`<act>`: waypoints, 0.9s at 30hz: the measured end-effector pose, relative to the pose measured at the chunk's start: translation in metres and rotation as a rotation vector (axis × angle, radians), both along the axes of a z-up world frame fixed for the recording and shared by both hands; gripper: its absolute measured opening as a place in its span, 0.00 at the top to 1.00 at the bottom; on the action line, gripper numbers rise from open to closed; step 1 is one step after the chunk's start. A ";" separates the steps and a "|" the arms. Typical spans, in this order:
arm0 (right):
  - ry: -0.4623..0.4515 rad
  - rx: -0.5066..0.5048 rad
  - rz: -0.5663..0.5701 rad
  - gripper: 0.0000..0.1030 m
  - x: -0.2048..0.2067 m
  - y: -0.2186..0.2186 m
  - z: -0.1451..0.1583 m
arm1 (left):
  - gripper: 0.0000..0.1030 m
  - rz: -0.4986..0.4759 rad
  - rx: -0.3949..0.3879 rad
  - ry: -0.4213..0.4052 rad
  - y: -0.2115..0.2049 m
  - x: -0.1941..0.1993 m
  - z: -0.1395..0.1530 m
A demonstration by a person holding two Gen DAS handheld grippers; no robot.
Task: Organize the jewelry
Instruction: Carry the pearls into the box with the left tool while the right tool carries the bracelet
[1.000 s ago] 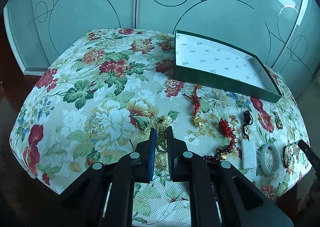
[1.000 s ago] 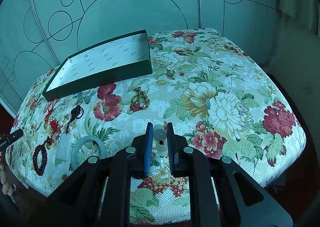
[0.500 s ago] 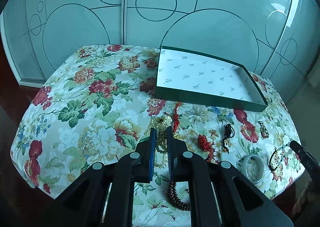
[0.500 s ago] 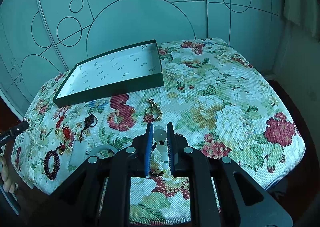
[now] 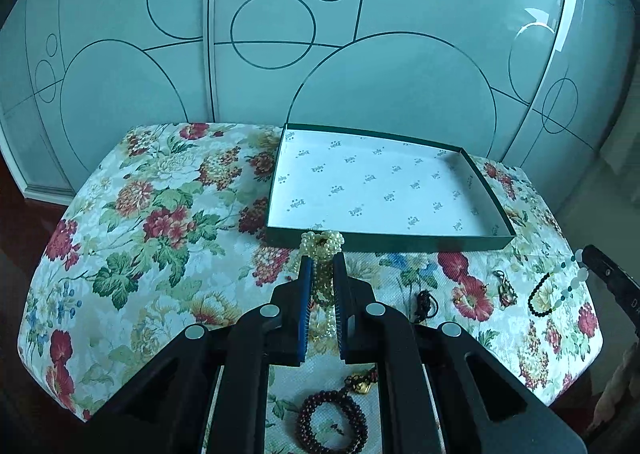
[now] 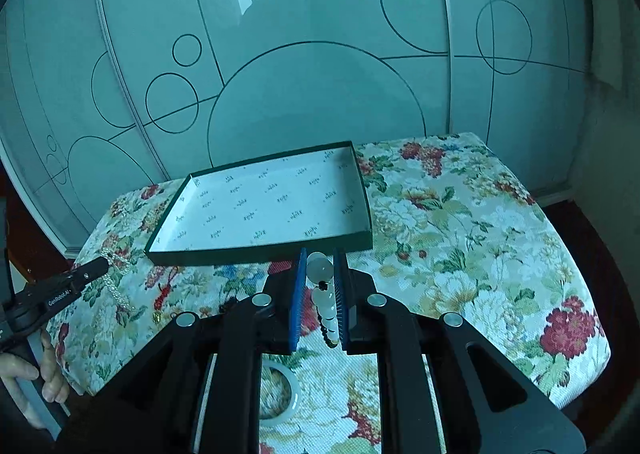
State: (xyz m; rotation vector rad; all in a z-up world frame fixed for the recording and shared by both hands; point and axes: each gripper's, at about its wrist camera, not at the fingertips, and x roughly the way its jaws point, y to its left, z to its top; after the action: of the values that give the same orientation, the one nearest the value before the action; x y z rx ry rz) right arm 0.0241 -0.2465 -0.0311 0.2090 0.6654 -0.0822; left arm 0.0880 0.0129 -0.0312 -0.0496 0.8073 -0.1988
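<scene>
The left gripper (image 5: pixel 323 274) is clamped on a pearl necklace (image 5: pixel 322 244), whose beaded cluster stands above the fingertips while the strand hangs down between the jaws; it is held clear of the floral cloth (image 5: pixel 160 222), just short of the near wall of the green box (image 5: pixel 384 244) at 12 o'clock. The box floor shows only its printed lining, so no piece is stored yet. In the left wrist view, a dark red bead bracelet (image 5: pixel 332 420) lies at 6 o'clock below the gripper, a black cord pendant (image 5: pixel 425 304) at 3 o'clock, and a small gold-toned charm (image 5: pixel 505 288) farther right. The right gripper (image 6: pixel 320 274) is closed on a bracelet of pale round beads and black beads (image 6: pixel 322 284), also held just before the box's near wall. A pale bangle (image 6: pixel 280 400) rests on the cloth at 6 o'clock in the right wrist view. Judged progress: early; two pieces are lifted for deposit, and at least four remain on the cloth.
</scene>
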 end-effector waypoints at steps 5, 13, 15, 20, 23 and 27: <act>-0.066 -0.013 0.021 0.87 0.033 0.003 0.026 | 0.90 -0.020 0.000 -0.030 -0.013 0.029 0.014; -0.060 0.007 0.024 0.87 0.105 -0.002 0.022 | 0.90 -0.034 0.005 -0.047 -0.038 0.091 0.015; -0.029 0.007 0.023 0.87 0.121 -0.003 0.008 | 0.90 -0.037 0.022 -0.031 -0.045 0.107 0.001; 0.082 0.030 0.001 0.87 0.158 -0.011 -0.041 | 0.90 -0.028 0.046 0.041 -0.056 0.141 -0.043; 0.143 0.038 -0.012 0.87 0.173 -0.016 -0.065 | 0.90 -0.032 0.065 0.082 -0.063 0.156 -0.063; 0.199 0.046 -0.018 0.87 0.183 -0.019 -0.087 | 0.89 -0.042 0.089 0.122 -0.070 0.165 -0.082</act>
State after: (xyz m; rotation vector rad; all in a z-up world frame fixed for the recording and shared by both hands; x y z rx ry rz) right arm 0.2067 -0.2657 -0.1186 0.2538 0.8645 -0.1063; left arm 0.2529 -0.0575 -0.1132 0.0398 0.9388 -0.2010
